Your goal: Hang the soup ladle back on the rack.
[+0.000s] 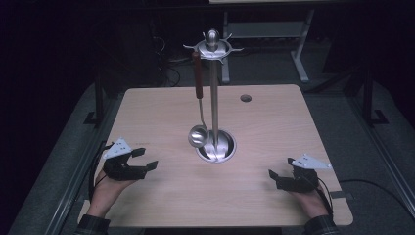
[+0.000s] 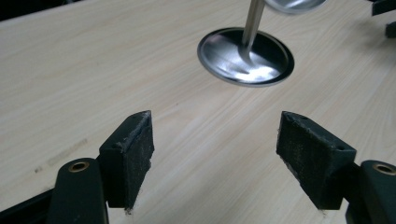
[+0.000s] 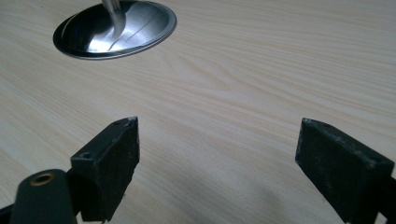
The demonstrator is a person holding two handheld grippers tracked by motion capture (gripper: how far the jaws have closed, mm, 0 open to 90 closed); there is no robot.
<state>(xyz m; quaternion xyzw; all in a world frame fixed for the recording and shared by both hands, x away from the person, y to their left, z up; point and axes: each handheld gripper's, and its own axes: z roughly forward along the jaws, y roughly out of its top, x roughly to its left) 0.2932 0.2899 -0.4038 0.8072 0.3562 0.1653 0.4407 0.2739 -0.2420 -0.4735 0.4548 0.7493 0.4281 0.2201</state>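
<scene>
A metal utensil stand (image 1: 214, 105) rises from a round shiny base (image 1: 222, 149) in the middle of the wooden table (image 1: 279, 122). A ladle (image 1: 197, 135) with a brown handle hangs from a hook on the stand's top ring, its bowl just above the base. My left gripper (image 1: 148, 158) rests low near the table's front left, open, nothing between its pads (image 2: 133, 154). The base (image 2: 268, 67) lies ahead of it. My right gripper (image 1: 280, 166) sits at the front right, open and empty as well, with the base (image 3: 144, 25) ahead to its left.
A small round hole (image 1: 245, 98) is in the table's far right part. Behind the table stand the pale legs of another frame (image 1: 299, 54) on a dark floor. Cables trail from both grippers off the table's front edge.
</scene>
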